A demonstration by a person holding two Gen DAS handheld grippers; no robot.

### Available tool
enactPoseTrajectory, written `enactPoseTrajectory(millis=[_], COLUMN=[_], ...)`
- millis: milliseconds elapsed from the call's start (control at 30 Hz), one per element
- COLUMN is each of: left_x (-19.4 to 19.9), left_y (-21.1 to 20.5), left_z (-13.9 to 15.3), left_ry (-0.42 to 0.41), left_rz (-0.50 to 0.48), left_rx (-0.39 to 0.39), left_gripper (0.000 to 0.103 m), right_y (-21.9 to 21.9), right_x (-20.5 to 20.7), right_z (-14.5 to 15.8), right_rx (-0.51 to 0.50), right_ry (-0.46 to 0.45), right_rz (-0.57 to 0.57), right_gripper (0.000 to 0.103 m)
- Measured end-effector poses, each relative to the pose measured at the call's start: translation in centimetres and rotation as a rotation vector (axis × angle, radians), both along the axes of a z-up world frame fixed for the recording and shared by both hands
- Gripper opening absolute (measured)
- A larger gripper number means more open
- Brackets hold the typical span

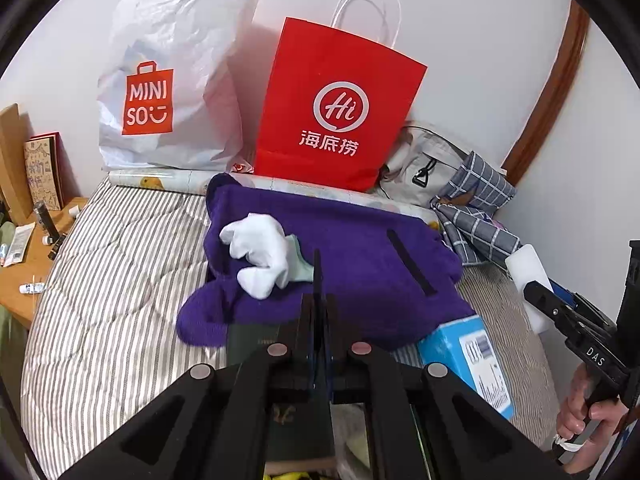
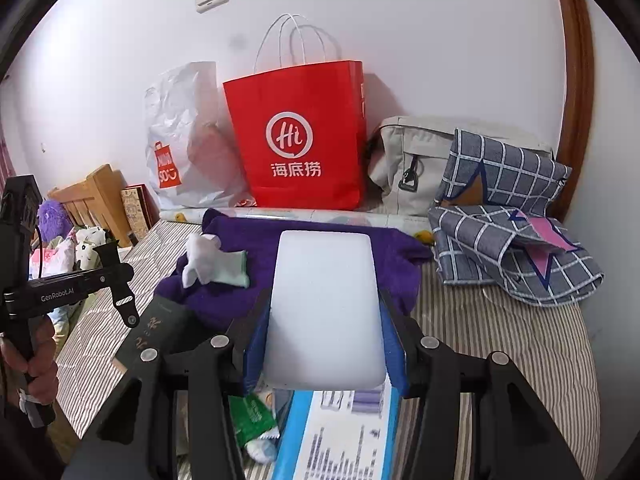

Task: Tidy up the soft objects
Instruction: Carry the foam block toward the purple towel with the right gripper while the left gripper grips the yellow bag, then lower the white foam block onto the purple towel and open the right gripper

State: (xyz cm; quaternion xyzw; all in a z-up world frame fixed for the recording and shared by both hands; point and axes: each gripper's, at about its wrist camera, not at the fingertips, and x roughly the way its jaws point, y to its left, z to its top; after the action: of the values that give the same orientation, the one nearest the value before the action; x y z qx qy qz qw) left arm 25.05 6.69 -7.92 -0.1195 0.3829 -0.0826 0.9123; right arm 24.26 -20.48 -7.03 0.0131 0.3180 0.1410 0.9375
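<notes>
A purple towel [image 1: 360, 248] [image 2: 240, 236] lies spread on the striped bed. On it rest a crumpled white cloth [image 1: 260, 252] [image 2: 202, 258] and a pale green cloth [image 2: 234, 270]. My left gripper [image 1: 318, 272] hangs just above the towel's near edge, shut, with nothing between its fingers; it shows at the left of the right wrist view [image 2: 120, 276]. My right gripper [image 2: 324, 304] is shut on a white sponge block [image 2: 324, 312], held upright over the bed. From the left wrist view that gripper [image 1: 544, 292] and its sponge block [image 1: 526, 268] sit at the right edge.
A red paper bag [image 1: 336, 108] [image 2: 300, 140] and a white plastic bag [image 1: 168, 92] stand against the wall. Beside them lie a beige bag [image 2: 408, 160] and a grey checked cloth [image 2: 512, 248]. A blue box [image 2: 340, 432] and a dark book [image 2: 160, 332] lie near me.
</notes>
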Motion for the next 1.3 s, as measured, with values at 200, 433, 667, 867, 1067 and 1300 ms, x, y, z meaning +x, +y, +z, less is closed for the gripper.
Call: enactPoseTrajectory(millis=[200,433,667,867,1067,1300], left_x=[2.9,6.3,8.8,10.8,12.3,12.8], left_y=[0.1,0.2,1.1,0.9,0.5,0.4], left_z=[-0.5,-1.6,-3.7,-6.5,-7.6,-8.4], left_ry=[0.021,0.068,0.119,0.190,0.234,0.256], left_rz=[-0.002,-0.003,0.027,0.016,0.009,0.024], left_rx=[-0.003,0.013,0.004,-0.019,-0.025,-0.021], left_gripper=[0.004,0.004,0.004,0.004,0.004,0.004], right_y=[-0.2,-0.2,0.1,0.9,1.9,1.8], right_x=[2.5,5.7,8.5,10.5,11.8,13.1], right_z=[0.1,-1.0,-3.2,-5.9,-7.6,-8.5], right_rx=[-0.007,0.006,0.017,-0.010,-0.017,0.018], right_ry=[-0.011,0.001,0.049,0.108,0.157,0.218], right_rz=[-0.004,0.000,0.019,0.033,0.063,0.072], right_gripper=[0.049,0.049,0.049,0.049,0.049,0.049])
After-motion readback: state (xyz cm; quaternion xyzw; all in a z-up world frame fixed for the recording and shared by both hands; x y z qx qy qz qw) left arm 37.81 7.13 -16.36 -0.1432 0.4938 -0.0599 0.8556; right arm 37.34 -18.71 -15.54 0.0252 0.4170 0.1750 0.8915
